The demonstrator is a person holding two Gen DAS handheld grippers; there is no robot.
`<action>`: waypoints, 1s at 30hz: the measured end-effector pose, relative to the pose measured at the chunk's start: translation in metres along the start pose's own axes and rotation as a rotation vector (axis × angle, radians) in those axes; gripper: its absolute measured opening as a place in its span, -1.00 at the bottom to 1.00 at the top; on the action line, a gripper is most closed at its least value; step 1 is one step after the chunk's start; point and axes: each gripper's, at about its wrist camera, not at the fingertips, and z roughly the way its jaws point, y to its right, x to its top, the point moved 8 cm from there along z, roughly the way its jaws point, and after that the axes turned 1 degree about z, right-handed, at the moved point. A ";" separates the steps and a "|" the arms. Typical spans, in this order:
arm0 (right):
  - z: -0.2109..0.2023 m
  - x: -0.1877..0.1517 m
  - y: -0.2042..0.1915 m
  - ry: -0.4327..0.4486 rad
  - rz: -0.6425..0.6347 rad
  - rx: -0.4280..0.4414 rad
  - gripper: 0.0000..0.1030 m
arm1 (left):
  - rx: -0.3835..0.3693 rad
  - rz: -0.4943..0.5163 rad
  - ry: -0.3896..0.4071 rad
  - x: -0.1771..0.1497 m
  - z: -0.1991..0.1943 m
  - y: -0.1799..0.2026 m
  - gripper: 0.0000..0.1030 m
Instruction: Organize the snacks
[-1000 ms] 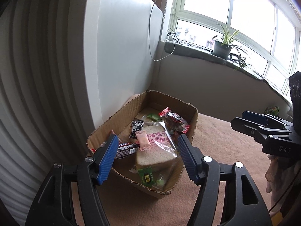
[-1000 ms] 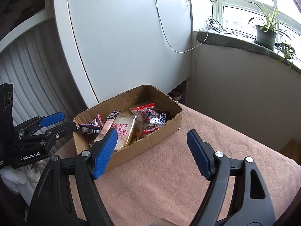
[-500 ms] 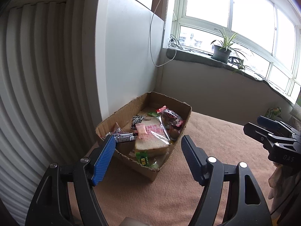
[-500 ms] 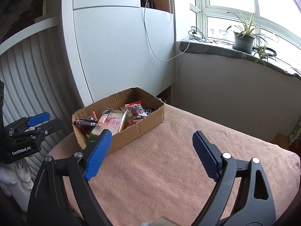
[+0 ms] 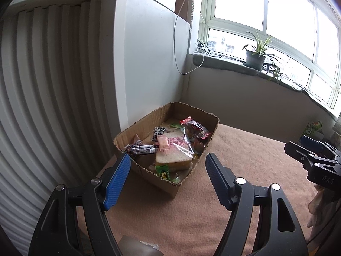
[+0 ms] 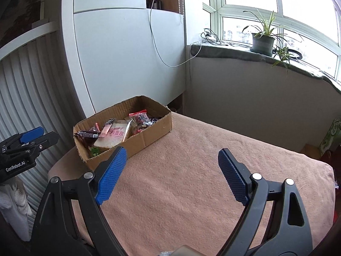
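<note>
A: Which way does the cardboard box (image 5: 192, 171) run?

B: In the left wrist view its long axis goes from the near corner, low in the middle, away toward the white wall panel (image 5: 153, 64) and the window corner. In the right wrist view the same box (image 6: 153, 132) lies slantwise, one short end toward the left tongs (image 6: 32, 143), the other toward the wall.

A: How does it look?

B: Shallow, open on top, brown, with ragged torn rims. It sits at the far left corner of the worktop (image 6: 191, 181), which is covered in a peach cloth. Inside is a loose heap of snacks: a bagged bread slice (image 5: 172, 153) with red print on clear wrap, a small pink sachet (image 5: 163, 141) on top of it, a dark bar wrapper (image 5: 141, 149) by the left rim, a green packet (image 5: 164, 171) at the near end, and red-edged packets (image 5: 196, 129) toward the far end.

A: And the tongs?

B: The left tongs (image 5: 167, 166) are spread wide, having just been opening, with nothing between the blue pads; the box's near corner lies just beyond the tips. The right tongs (image 6: 172, 162) are also spread, having just opened further, empty, over bare cloth; the box is ahead and to their left, apart from them.
</note>
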 end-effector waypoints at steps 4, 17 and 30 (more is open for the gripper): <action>0.000 -0.001 -0.001 -0.002 0.002 0.000 0.75 | 0.002 -0.005 -0.005 -0.001 -0.001 0.000 0.42; 0.001 -0.006 -0.006 -0.014 -0.014 0.000 0.75 | 0.002 -0.002 -0.002 -0.002 -0.004 0.001 0.42; 0.000 -0.008 -0.006 -0.014 -0.020 0.000 0.75 | 0.003 -0.003 -0.002 -0.003 -0.003 0.001 0.43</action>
